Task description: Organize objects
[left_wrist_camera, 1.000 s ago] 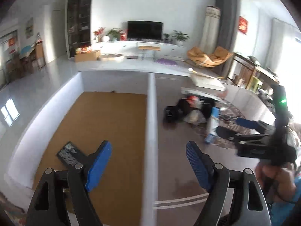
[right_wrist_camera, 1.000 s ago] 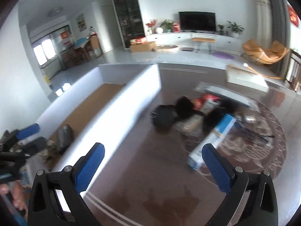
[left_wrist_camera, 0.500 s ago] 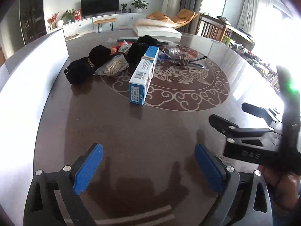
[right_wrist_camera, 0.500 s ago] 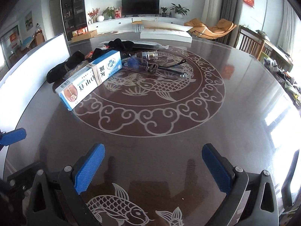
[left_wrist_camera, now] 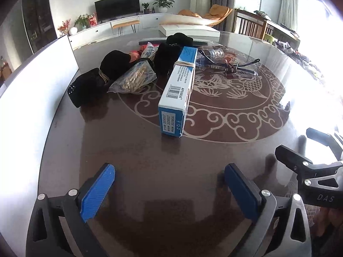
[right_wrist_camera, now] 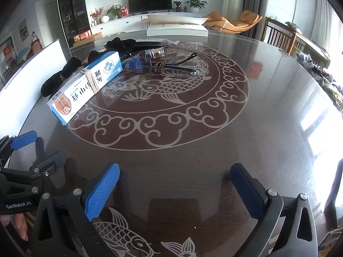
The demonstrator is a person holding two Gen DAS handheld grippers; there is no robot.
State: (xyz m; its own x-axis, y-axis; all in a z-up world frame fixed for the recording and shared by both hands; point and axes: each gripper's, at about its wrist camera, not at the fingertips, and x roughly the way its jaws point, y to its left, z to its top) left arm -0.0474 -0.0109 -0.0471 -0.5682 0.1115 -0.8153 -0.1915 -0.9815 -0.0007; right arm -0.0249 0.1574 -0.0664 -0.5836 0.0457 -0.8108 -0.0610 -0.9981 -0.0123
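Observation:
A pile lies at the far left of the dark round table (right_wrist_camera: 268, 107). In it are a blue-and-white box (left_wrist_camera: 180, 85) (right_wrist_camera: 85, 85) bound with rubber bands, black cloth bundles (left_wrist_camera: 92, 85), a clear bag of pale sticks (left_wrist_camera: 135, 78), glasses (left_wrist_camera: 235, 68) (right_wrist_camera: 171, 66) and a small glass bottle (right_wrist_camera: 154, 52). My left gripper (left_wrist_camera: 169, 171) hovers over bare table short of the box, its jaws opening with nothing between them. My right gripper (right_wrist_camera: 174, 169) stands open beside it, over the fish pattern, also holding nothing.
A tall white panel (left_wrist_camera: 32, 98) runs along the table's left edge. A flat white box (right_wrist_camera: 175, 29) lies at the far side. Chairs and cluttered shelves stand to the right of the table. A hand shows at the lower left of the right wrist view.
Both grippers swung from the white bin on the left to the table and sank toward it. The left jaws widened. The pile now lies ahead of both.

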